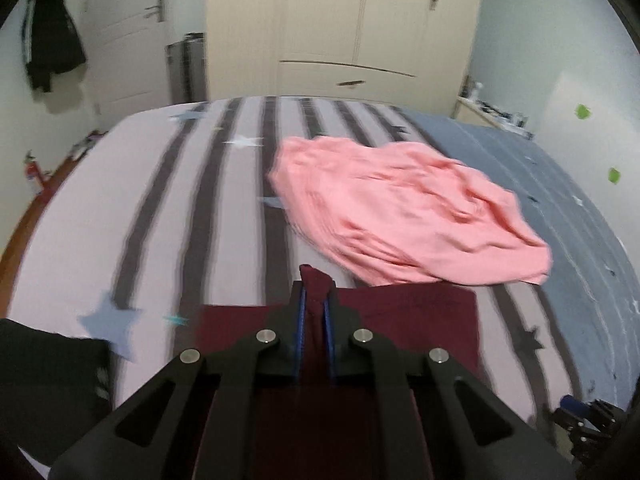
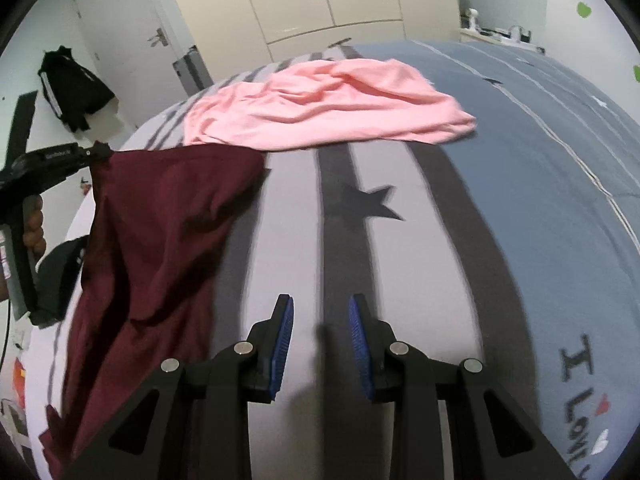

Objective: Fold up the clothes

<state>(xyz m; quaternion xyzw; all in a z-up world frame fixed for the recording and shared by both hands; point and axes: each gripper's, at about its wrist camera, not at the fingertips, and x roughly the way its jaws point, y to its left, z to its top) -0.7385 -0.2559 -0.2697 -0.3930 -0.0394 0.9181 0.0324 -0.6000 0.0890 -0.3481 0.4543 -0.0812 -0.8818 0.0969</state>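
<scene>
- Cream wardrobe doors [image 1: 344,28] and a white door back the left wrist view, and below them runs the bed [image 1: 168,216], its cover striped grey with stars on one side and plain blue on the other.
- Down the line of my left gripper [image 1: 315,312] the fingers are pressed together on a bunched corner of the maroon garment [image 1: 412,316]; a small peak of cloth pokes out past the tips, and the rest hangs below and to the right of them.
- A pink garment [image 1: 400,208] lies crumpled on the bed beyond, unfolded and touched by nothing.
- From the right wrist, the same bed [image 2: 540,200] fills the frame, with the pink garment [image 2: 328,108] toward the far edge.
- My right gripper [image 2: 321,344] hovers over bare cover with its fingers apart and nothing between them.
- To the left, my left gripper [image 2: 86,154] holds one top corner of the maroon garment [image 2: 160,232] up off the bed; the cloth drapes in folds, its lower part trailing on the cover.
- As I judge it, the step is picking up and spreading the maroon piece, so folding proper has not begun.
- Next I need my right fingers on the opposite top corner, near the pink cloth, to stretch the piece flat without catching the pink one.
</scene>
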